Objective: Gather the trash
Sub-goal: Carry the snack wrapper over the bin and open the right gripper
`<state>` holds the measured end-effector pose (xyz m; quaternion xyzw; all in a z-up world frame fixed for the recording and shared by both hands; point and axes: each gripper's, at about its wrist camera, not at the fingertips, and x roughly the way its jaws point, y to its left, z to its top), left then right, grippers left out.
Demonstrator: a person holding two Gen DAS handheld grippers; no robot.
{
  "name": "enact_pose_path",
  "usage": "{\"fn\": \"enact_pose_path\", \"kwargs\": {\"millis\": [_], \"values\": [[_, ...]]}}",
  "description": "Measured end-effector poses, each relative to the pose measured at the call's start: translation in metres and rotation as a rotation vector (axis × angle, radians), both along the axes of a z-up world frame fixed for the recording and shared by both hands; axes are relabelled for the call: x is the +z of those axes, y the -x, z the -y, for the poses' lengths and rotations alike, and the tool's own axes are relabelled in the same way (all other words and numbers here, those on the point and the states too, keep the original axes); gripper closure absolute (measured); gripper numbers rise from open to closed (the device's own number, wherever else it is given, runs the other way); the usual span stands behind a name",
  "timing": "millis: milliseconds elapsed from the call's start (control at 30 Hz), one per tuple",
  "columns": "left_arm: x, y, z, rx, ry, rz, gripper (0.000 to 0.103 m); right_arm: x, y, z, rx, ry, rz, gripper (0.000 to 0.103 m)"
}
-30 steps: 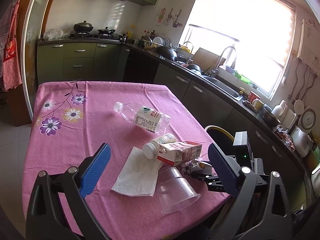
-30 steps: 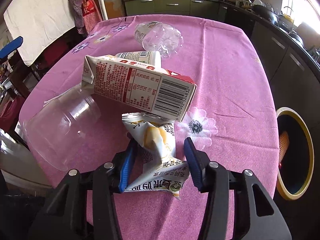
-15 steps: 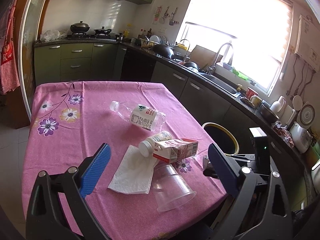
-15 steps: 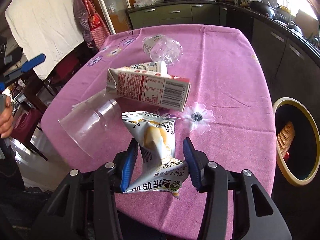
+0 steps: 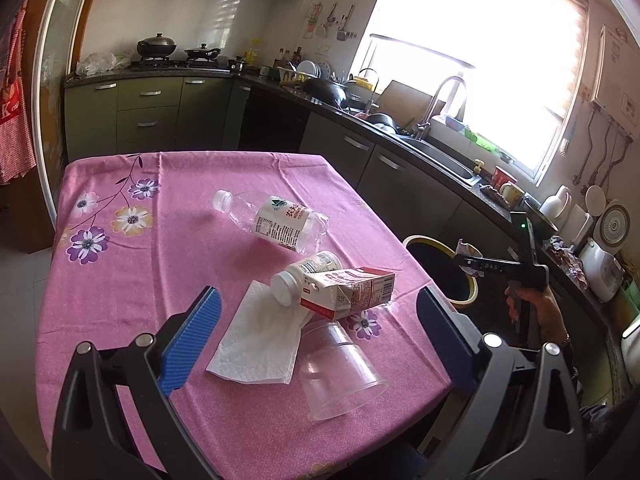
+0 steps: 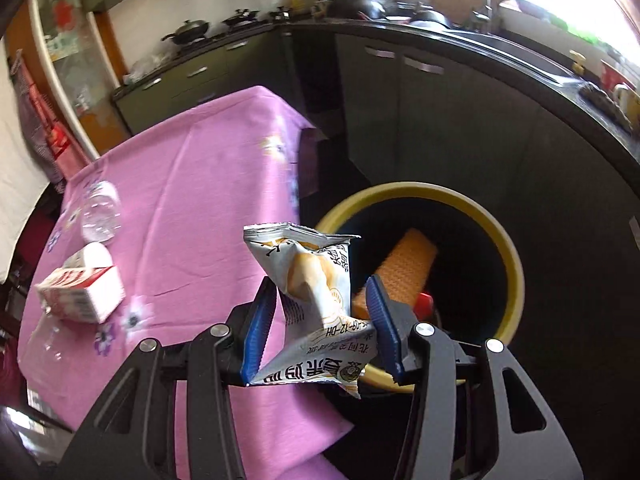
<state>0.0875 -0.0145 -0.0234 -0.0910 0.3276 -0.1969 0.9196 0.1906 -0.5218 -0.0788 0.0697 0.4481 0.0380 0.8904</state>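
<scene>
My right gripper (image 6: 320, 284) is shut on a crumpled silver snack wrapper (image 6: 308, 252) and holds it over the near rim of the yellow-rimmed trash bin (image 6: 416, 190) beside the table. The left wrist view shows that gripper (image 5: 466, 258) and the wrapper (image 5: 463, 246) above the bin (image 5: 472, 292). My left gripper (image 5: 318, 296) hangs open over the table's near edge with nothing between its fingers. On the pink cloth (image 5: 160, 272) lie a clear bottle (image 5: 280, 222), a white pill bottle (image 5: 304, 274), a milk carton (image 5: 352, 290), a napkin (image 5: 260, 340) and a tipped plastic cup (image 5: 340, 368).
An orange waffle-patterned piece (image 6: 408, 264) and something red lie inside the bin. A dark counter with a sink (image 5: 440, 160) runs along the right behind the bin. A person's hand (image 5: 536, 308) holds the right gripper's handle.
The right gripper carried the wrapper off the table and rightward to above the bin, rolling as it went. The left gripper stayed put and open.
</scene>
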Motion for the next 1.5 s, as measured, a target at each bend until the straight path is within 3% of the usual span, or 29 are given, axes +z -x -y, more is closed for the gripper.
{"fn": "enact_pose_path", "kwargs": {"millis": [200, 233, 267, 300, 467, 867, 1167, 1300, 1500], "values": [[-0.004, -0.004, 0.005, -0.005, -0.009, -0.021, 0.009, -0.039, -0.038, 0.055, -0.138, 0.035, -0.086, 0.055], [-0.004, -0.005, 0.007, -0.008, -0.012, -0.025, 0.009, -0.044, -0.043, 0.062, -0.153, 0.04, -0.092, 0.051], [-0.005, -0.005, 0.008, -0.011, -0.015, -0.028, 0.01, -0.048, -0.047, 0.068, -0.169, 0.044, -0.092, 0.038], [-0.005, -0.005, 0.009, -0.014, -0.016, -0.031, 0.01, -0.051, -0.049, 0.073, -0.188, 0.056, -0.089, 0.032], [-0.007, -0.004, 0.02, -0.039, -0.034, -0.043, 0.009, -0.045, -0.041, 0.086, -0.235, 0.071, -0.044, 0.029], [-0.04, 0.014, 0.058, -0.046, -0.153, -0.099, 0.009, -0.01, 0.038, 0.024, -0.161, 0.002, 0.115, 0.023], [-0.07, 0.02, 0.077, 0.01, -0.167, -0.179, 0.009, 0.006, 0.069, -0.008, -0.099, -0.062, 0.171, 0.022], [-0.083, 0.02, 0.078, 0.047, -0.147, -0.24, 0.009, 0.009, 0.076, -0.013, -0.088, -0.087, 0.183, 0.022], [-0.094, 0.015, 0.071, 0.104, -0.115, -0.267, 0.009, 0.001, 0.084, -0.016, -0.079, -0.112, 0.165, 0.022]]}}
